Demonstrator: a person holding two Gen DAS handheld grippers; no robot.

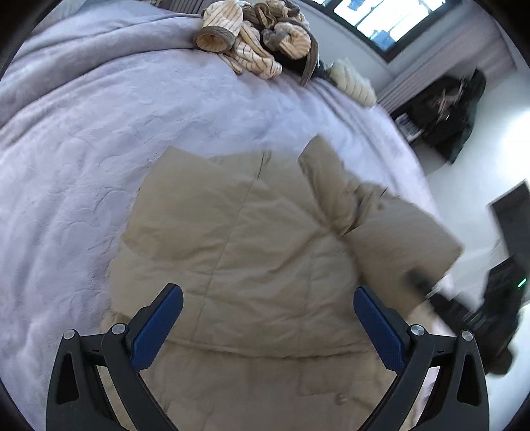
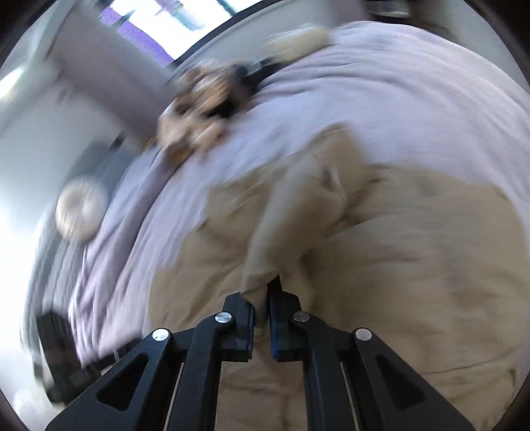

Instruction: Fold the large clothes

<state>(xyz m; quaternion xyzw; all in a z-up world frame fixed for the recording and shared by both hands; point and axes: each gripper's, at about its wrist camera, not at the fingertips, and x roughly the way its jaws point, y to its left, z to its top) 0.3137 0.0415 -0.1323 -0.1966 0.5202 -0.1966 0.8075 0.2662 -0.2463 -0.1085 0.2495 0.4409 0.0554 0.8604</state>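
1. Left gripper [image 1: 268, 298]: fingers wide apart, empty, above beige jacket [image 1: 251, 232] on bed [image 1: 82, 165].
2. Right gripper [image 2: 263, 308]: pinched tight on jacket fold [image 2: 265, 252].
3. Left view only: striped clothes [image 1: 245, 39] beyond fingers, sharp; blurred in right view.

Striped garment heap [image 1: 255, 39], window [image 1: 381, 20]

One beige padded jacket [image 1: 251, 238] on one bed [image 1: 66, 172]. One heap of striped clothes [image 1: 251, 46] at the far edge. Two tools: left tool [image 1: 268, 298], right tool [image 2: 261, 298]. One window [image 1: 391, 20].
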